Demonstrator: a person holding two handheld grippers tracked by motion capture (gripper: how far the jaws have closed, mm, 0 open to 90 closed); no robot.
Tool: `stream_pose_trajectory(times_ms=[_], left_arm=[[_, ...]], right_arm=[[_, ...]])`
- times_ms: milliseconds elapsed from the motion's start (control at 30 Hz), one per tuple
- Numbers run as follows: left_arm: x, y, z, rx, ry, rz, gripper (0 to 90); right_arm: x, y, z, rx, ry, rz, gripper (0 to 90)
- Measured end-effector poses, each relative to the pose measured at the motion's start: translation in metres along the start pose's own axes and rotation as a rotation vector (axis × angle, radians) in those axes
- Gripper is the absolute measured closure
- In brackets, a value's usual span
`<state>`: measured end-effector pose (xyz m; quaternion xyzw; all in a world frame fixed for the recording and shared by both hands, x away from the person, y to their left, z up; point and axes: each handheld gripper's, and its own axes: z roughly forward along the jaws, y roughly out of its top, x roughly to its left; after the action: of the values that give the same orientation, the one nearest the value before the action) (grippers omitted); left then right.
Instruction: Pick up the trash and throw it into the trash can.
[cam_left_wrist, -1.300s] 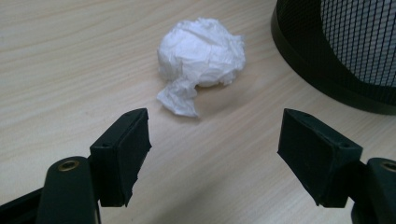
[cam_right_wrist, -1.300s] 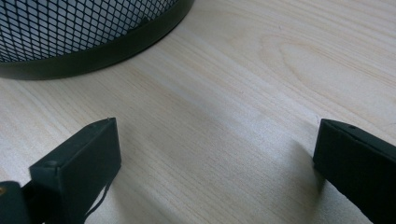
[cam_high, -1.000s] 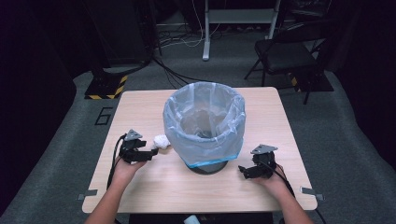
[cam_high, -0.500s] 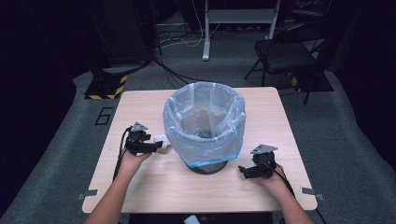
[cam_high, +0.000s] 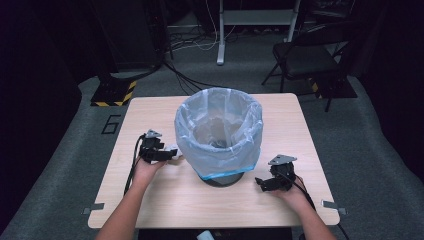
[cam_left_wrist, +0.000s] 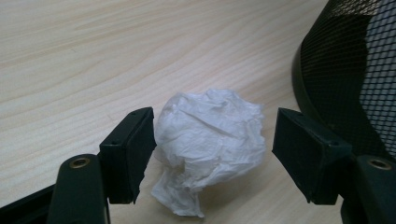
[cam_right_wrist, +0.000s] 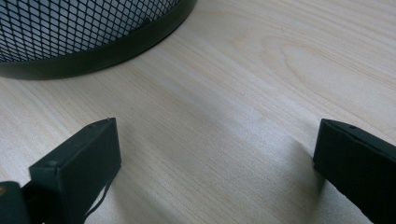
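Crumpled white tissue (cam_left_wrist: 210, 140) lies on the pale wooden table (cam_high: 150, 200) at the left, sitting between the spread jaws of the left gripper (cam_left_wrist: 215, 154), which a person's left hand (cam_high: 145, 171) holds low over the tabletop. In the left gripper view one jaw stands just beside the wad, seemingly brushing its edge, while the other stands clear of it, so the paper is bracketed but not clamped. In the high view the same left gripper (cam_high: 167, 155) points toward the wastebasket (cam_high: 218, 131), with the tissue (cam_high: 173, 151) just beside the basket's lower wall. At the centre of the table, the black mesh wastebasket carries a translucent bluish liner bag (cam_high: 240, 150) folded over its rim; its dark base ring (cam_right_wrist: 116, 46) shows in the right gripper view. To the right, the person's right hand (cam_high: 290, 192) rests the right gripper (cam_high: 261, 182) on the table, near the basket's foot but apart from it. Its jaws stand wide apart with bare wood between them, right gripper (cam_right_wrist: 215, 163) holding nothing.
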<state>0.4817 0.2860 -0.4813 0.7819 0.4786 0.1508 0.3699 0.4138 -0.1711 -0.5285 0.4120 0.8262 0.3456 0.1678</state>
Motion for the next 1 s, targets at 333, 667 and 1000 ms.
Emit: stream_pose_trajectory(times_ms=[333, 667, 1000], left_arm=[[-0.003, -0.004, 0.013, 0.037, 0.014, 0.035, 28.8], [-0.005, -0.008, 0.023, 0.048, 0.023, 0.029, 32.5], [-0.008, -0.010, 0.024, 0.057, 0.020, 0.090, 42.7]], right_arm=[[0.000, 0.000, 0.000, 0.000, 0.001, 0.001, 0.0], [0.000, 0.000, 0.001, -0.001, 0.000, -0.001, 0.0], [0.000, 0.001, 0.001, 0.000, 0.000, -0.002, 0.0]])
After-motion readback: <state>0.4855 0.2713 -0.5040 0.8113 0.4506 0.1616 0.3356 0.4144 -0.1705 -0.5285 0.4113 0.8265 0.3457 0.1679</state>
